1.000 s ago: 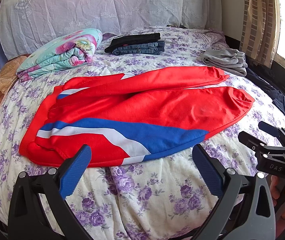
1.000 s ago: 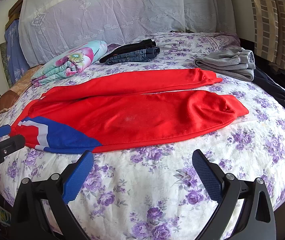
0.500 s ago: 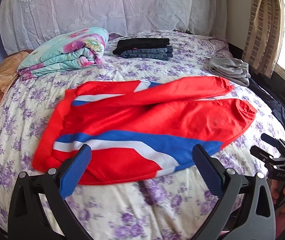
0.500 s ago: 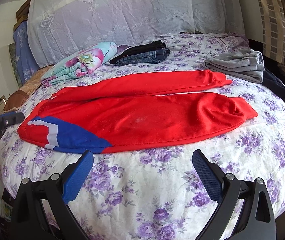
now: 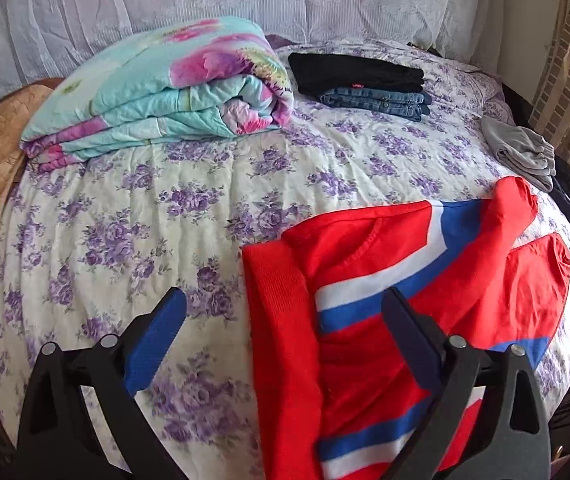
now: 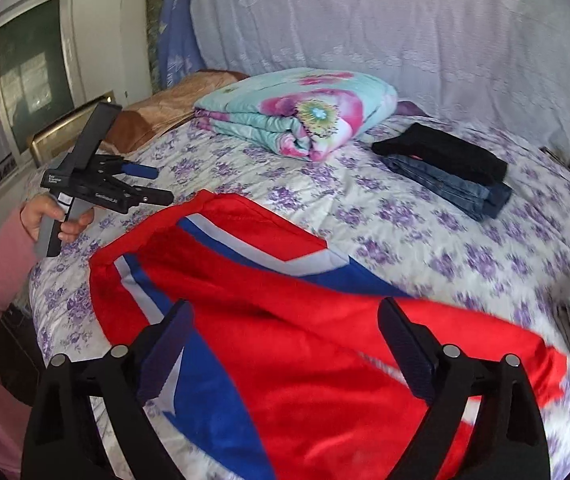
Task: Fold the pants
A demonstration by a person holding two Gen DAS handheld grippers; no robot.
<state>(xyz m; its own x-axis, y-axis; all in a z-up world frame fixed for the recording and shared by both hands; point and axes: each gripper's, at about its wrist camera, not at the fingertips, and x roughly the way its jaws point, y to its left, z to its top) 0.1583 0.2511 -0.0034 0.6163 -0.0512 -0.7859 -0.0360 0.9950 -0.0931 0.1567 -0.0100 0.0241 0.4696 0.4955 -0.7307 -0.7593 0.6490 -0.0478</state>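
The red pants [image 6: 325, 360] lie spread on the floral bedspread [image 5: 125, 220]. Both the left gripper [image 5: 285, 344] and right gripper [image 6: 285, 348] hover just above them, jaws closing, seemingly gripping nothing. Behind sit a rolled quilt [image 5: 173, 88] and 2 folded garments [image 5: 369, 84].

Bed [image 5: 133, 216] was covered in a cream quilt with purple flowers; white lace cloth [image 6: 405, 20] hung at its far side. Daylight entered past a striped curtain [image 5: 565, 64] at right. A framed picture [image 6: 29, 68] hung on the left wall.
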